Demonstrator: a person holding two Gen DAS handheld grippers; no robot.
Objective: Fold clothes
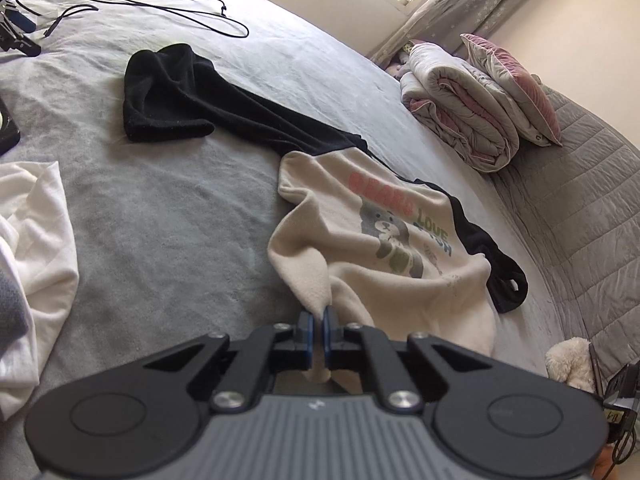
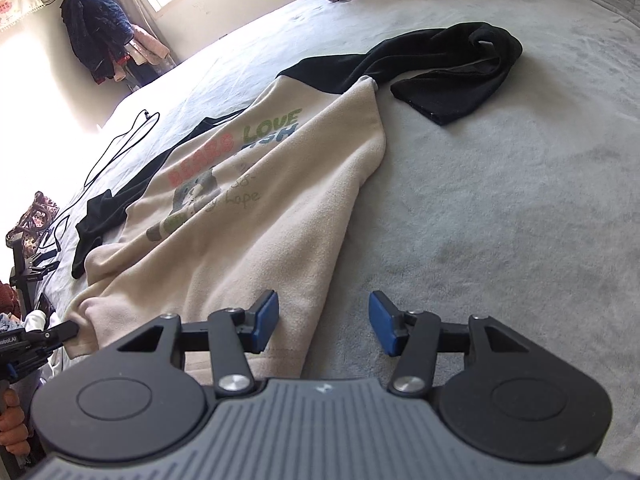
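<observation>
A cream sweatshirt (image 1: 380, 240) with a bear print and black sleeves lies rumpled on the grey bed (image 1: 168, 220). My left gripper (image 1: 319, 314) is shut on a pinched fold of its cream hem. One black sleeve (image 1: 180, 96) stretches away to the upper left, the other (image 1: 492, 256) is bunched at the right. In the right wrist view the sweatshirt (image 2: 248, 220) runs diagonally, and my right gripper (image 2: 324, 312) stands open at its near hem corner. One pad is over the cream cloth, the other over bare sheet. The left gripper (image 2: 74, 326) grips the hem at the far left.
A white garment (image 1: 36, 260) lies at the left. A black cable (image 1: 180, 8) loops across the far bed. A folded quilt (image 1: 460, 112) and pillow (image 1: 516, 84) sit at the head. A plush toy (image 1: 568, 360) lies near the bed's right edge. Dark clothes (image 2: 100, 40) hang by the window.
</observation>
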